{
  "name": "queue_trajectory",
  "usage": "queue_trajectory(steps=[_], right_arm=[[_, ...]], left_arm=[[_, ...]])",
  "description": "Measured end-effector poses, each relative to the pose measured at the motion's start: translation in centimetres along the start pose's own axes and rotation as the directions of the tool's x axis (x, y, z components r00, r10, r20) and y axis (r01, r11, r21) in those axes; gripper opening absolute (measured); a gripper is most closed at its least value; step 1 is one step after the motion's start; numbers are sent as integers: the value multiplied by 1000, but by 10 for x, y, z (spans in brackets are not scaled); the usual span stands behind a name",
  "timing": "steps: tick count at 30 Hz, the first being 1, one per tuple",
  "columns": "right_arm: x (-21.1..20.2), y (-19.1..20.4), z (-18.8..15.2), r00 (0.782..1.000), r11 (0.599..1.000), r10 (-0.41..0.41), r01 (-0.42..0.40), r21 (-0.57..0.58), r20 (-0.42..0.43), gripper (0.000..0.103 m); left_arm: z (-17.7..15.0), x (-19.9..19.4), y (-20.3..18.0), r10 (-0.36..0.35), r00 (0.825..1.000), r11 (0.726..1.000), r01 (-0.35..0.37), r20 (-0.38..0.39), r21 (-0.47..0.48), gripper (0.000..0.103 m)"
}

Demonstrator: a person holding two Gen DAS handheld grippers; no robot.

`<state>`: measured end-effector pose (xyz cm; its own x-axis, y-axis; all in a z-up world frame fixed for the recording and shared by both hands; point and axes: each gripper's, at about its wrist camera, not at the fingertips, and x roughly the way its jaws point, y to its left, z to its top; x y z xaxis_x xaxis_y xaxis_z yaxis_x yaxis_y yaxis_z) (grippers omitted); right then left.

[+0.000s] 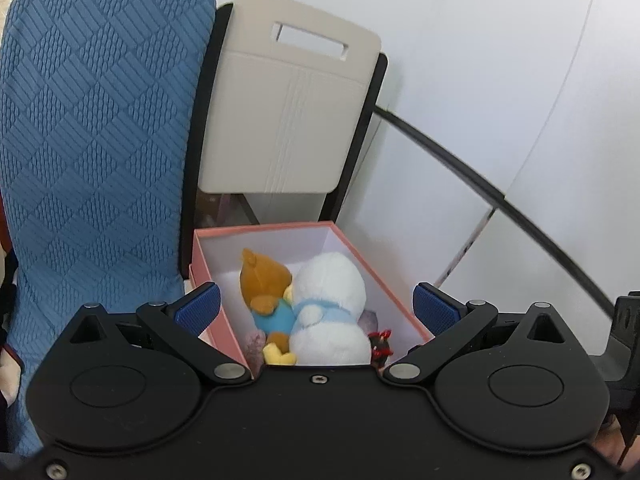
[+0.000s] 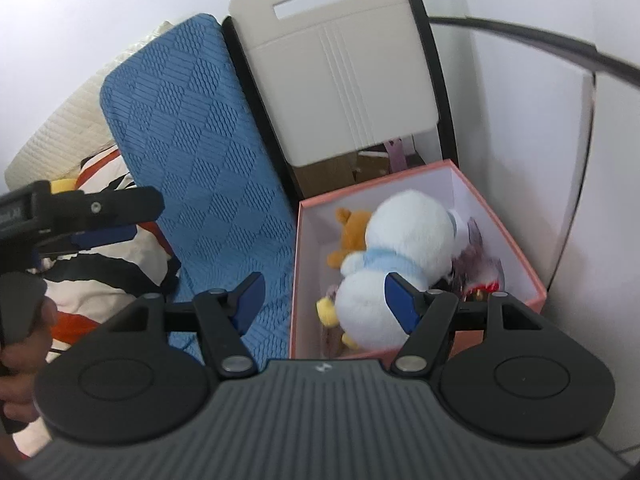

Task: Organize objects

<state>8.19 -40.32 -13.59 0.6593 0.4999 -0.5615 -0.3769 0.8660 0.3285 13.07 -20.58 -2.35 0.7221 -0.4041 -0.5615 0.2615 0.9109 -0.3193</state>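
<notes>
Far left in your right wrist view: a cream quilted cover (image 2: 60, 120) and, below it, a fabric with orange, black and white patches (image 2: 116, 256). Your left gripper (image 2: 100, 222) shows side-on over that fabric, a hand (image 2: 24, 344) gripping its handle; from this angle alone its spread is not clear.

Next right, the blue textured cushion (image 1: 92, 152) stands upright, its edge against a beige panel with a slot handle (image 1: 292, 120) set in a black frame.

Centre: the pink box (image 1: 224, 320) sits open at the foot of the panel, just beside the cushion, white inside. In it lie a brown plush bear (image 1: 264, 280) in a blue top and a white plush toy (image 1: 332, 304), pressed against each other, bear on the cushion side. A small dark item with red trim (image 1: 380, 346) lies at the near corner; what it is cannot be told. A crinkled greyish-pink thing (image 2: 480, 256) shows on the far side of the white toy.

Your left gripper (image 1: 316, 308), seen from its own camera, is spread wide, holding nothing, blue pads either side of the box's near end.

Your right gripper (image 2: 324, 304) is likewise spread and holds nothing; its right fingertip (image 2: 400, 304) overlaps the white toy in view, contact unclear.

Far right: white wall with a black cable (image 1: 500, 196) arcing across it.
</notes>
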Motion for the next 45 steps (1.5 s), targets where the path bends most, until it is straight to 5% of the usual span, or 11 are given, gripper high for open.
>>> queue_trajectory(steps=[20, 22, 24, 25, 45], right_arm=[[2, 2, -35, 994, 992, -109, 110, 55, -31, 68], [2, 2, -33, 993, 992, -112, 113, 52, -32, 74], [2, 2, -32, 993, 992, -115, 116, 43, -29, 93], [2, 2, -32, 992, 992, -121, 122, 44, -27, 95], [9, -3, -36, 993, 989, -105, 111, 100, -61, 103]], left_arm=[[-46, 14, 17, 25, 997, 1000, -25, -66, -4, 103], [-46, 14, 16, 27, 997, 1000, -27, -67, -5, 103], [-46, 15, 15, 23, 997, 1000, -24, -68, -9, 103], [-46, 15, 14, 20, 997, 1000, -20, -69, -8, 103], [-49, 16, 12, 25, 997, 999, -27, -74, -21, 103]])
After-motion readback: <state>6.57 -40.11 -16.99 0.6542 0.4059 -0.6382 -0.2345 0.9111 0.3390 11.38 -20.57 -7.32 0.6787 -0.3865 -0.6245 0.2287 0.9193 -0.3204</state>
